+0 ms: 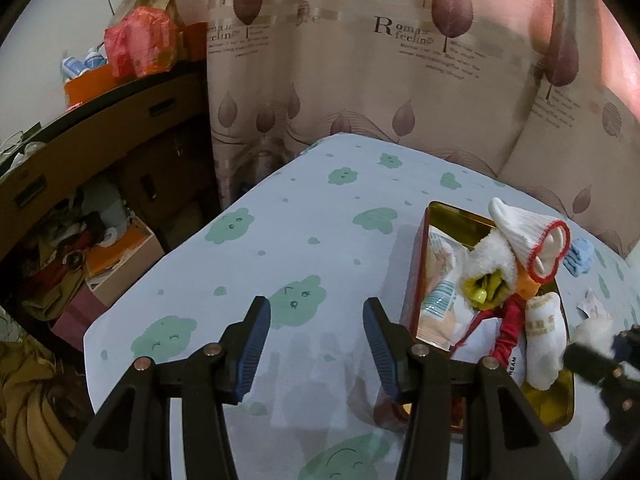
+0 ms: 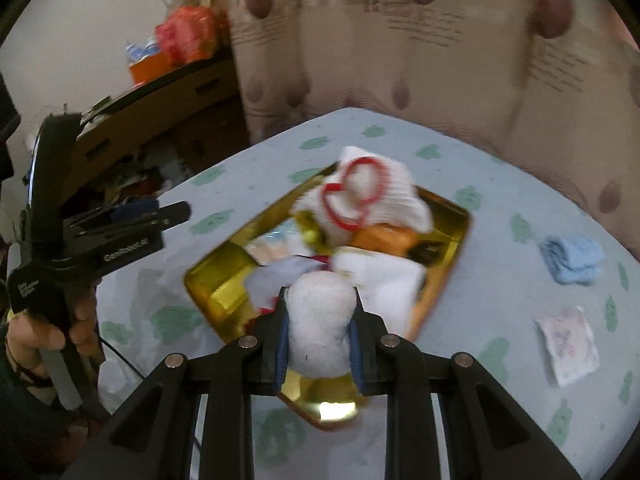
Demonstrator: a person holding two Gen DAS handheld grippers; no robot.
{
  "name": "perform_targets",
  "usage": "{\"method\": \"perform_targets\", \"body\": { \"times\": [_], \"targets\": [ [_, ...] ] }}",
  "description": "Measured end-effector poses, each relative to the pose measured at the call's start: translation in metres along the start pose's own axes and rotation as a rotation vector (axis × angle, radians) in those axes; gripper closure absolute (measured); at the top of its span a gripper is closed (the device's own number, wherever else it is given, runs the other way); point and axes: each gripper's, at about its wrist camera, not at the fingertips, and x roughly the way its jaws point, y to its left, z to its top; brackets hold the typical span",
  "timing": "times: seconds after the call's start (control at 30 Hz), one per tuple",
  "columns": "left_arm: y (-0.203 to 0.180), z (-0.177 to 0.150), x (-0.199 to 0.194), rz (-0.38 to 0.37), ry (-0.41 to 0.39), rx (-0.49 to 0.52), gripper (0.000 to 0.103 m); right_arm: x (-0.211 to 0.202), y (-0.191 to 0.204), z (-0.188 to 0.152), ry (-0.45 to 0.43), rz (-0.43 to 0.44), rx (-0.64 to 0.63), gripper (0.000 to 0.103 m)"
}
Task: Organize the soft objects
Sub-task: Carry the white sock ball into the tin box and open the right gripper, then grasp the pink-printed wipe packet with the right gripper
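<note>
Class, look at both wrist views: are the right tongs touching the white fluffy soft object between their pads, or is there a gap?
Touching. The right wrist view shows the right tongs closed on the white fluffy object, both blue pads pressing into its sides.

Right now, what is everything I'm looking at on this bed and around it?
tin box: one, gold inside, red outside, on the bed, holding soft things
red-trimmed white sock: one, atop the pile in the box
white soft roll: one, clamped over the box
blue cloth: one, on the sheet right of the box
paper packet: one, white, near the blue cloth
curtain: beige, leaf print, behind
left gripper: fingers apart, empty
right gripper: fingers closed on the roll
</note>
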Motion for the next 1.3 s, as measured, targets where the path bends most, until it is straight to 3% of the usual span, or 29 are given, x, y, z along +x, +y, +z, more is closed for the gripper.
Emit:
{"method": "perform_targets", "body": {
  "times": [0.43, 0.5, 0.57, 0.63, 0.8, 0.93, 1.13, 1.3],
  "targets": [
    [0.005, -0.001, 0.003, -0.007, 0.027, -0.030, 0.054, 0.043, 0.026, 0.001, 0.060, 0.011, -0.037, 0.075],
    [0.006, -0.002, 0.003, -0.008, 0.028, -0.031, 0.054, 0.046, 0.025, 0.002, 0.062, 0.016, -0.035, 0.071],
    [0.005, -0.001, 0.004, -0.006, 0.029, -0.029, 0.054, 0.046, 0.025, 0.002, 0.057, 0.013, -0.031, 0.055],
    [0.005, -0.001, 0.005, -0.007, 0.033, -0.027, 0.054, 0.041, 0.024, 0.002, 0.036, 0.011, -0.025, 0.046],
    [0.003, -0.001, 0.005, -0.008, 0.030, -0.026, 0.054, 0.018, 0.019, 0.003, -0.005, 0.026, 0.002, 0.043],
    [0.003, -0.001, 0.006, -0.008, 0.037, -0.027, 0.054, -0.010, 0.005, 0.003, -0.060, -0.003, 0.038, 0.034],
    [0.004, -0.002, 0.005, -0.006, 0.027, -0.029, 0.054, -0.042, -0.049, -0.004, -0.101, -0.180, 0.143, 0.025],
    [0.001, -0.003, 0.005, -0.006, 0.029, -0.023, 0.054, -0.039, -0.120, -0.025, -0.031, -0.387, 0.331, 0.023]
  ]
}}
